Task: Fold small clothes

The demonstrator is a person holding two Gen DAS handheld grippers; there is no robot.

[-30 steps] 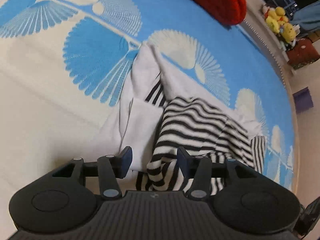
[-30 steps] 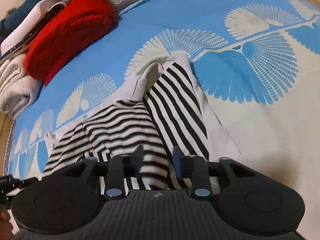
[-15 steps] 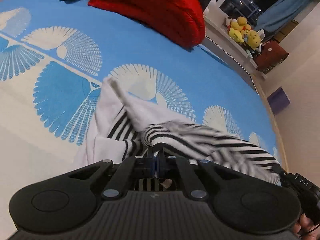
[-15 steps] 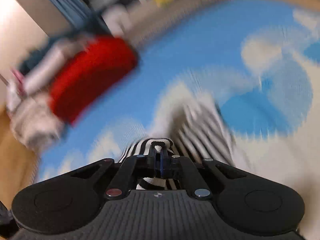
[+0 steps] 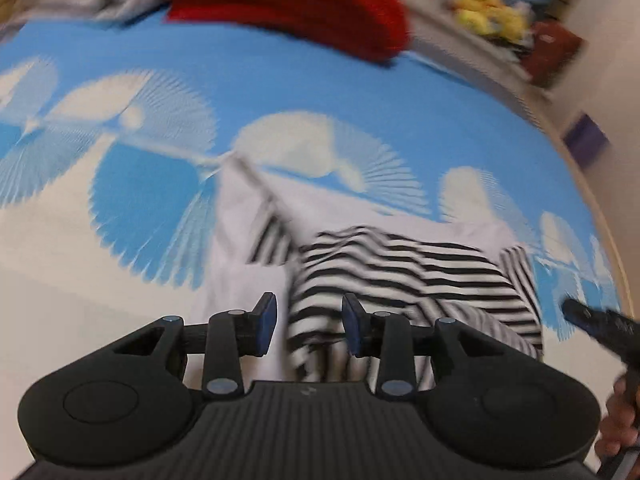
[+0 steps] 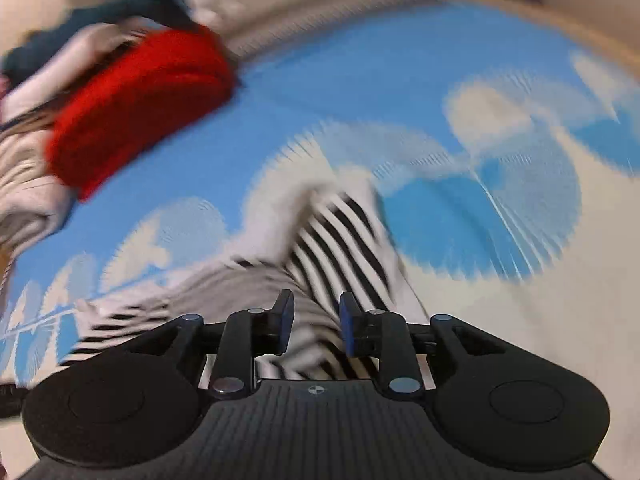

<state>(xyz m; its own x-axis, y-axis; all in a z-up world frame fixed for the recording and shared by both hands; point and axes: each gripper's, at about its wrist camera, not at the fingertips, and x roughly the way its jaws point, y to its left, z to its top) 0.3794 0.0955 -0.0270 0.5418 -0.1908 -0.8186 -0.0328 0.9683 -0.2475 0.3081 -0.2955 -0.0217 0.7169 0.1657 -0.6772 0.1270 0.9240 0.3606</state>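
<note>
Blue bedspread printed with white fan-shaped motifs, its near part plain cream, smooth and flat; it fills most of both wrist views. Red knitted bundle, thick and rounded, lies at the far edge of the spread, with pale folded fabric beside it. Black-and-white striped small garment with a plain white lining, soft and rumpled, lies on the spread near the middle, directly ahead of both tools; its white side is turned up on the left, and the striped knit is bunched on the right. Left gripper, black plastic with blue pads: jaws parted and opening, striped cloth seen between them, pads not pressing it. Right gripper, same build: jaws parted and opening, striped cloth seen between them, pads clear of it. Yellow plush toys sit on a far ledge. Motion blur hides fine texture; no writing can be read.
</note>
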